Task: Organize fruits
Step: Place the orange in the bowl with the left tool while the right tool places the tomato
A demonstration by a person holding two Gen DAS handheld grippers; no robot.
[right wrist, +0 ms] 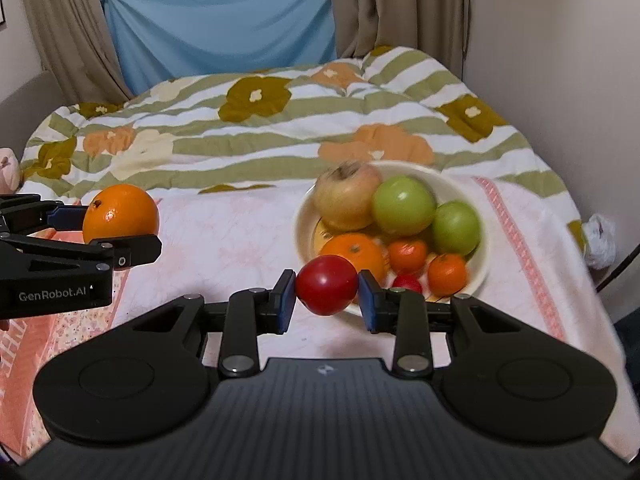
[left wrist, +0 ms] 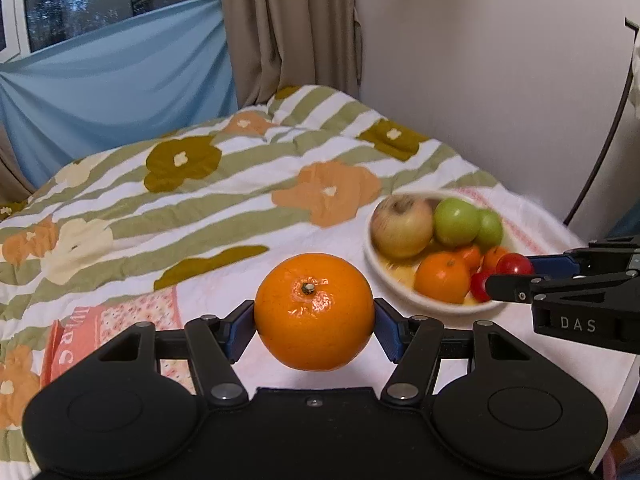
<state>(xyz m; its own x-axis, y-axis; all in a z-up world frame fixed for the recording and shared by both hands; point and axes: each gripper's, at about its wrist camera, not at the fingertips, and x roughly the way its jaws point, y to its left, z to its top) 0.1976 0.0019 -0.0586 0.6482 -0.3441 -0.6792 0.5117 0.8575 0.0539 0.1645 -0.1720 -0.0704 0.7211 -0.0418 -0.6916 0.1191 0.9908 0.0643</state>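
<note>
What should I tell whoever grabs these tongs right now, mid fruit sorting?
Left tongs: shut on the large orange, held above the cloth, left of the bowl.
Right tongs: shut on a red tomato at the bowl's near rim.
In the bowl: a russet apple, two green apples, three oranges, one small red fruit.
Left to do: place both held fruits; where is not shown.

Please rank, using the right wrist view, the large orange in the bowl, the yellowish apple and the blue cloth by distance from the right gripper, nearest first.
From the right gripper:
1. Large orange, at the bowl's front, just behind the held red fruit.
2. Yellowish apple, at the bowl's back left.
3. Blue cloth, hanging beyond the bed.
</note>
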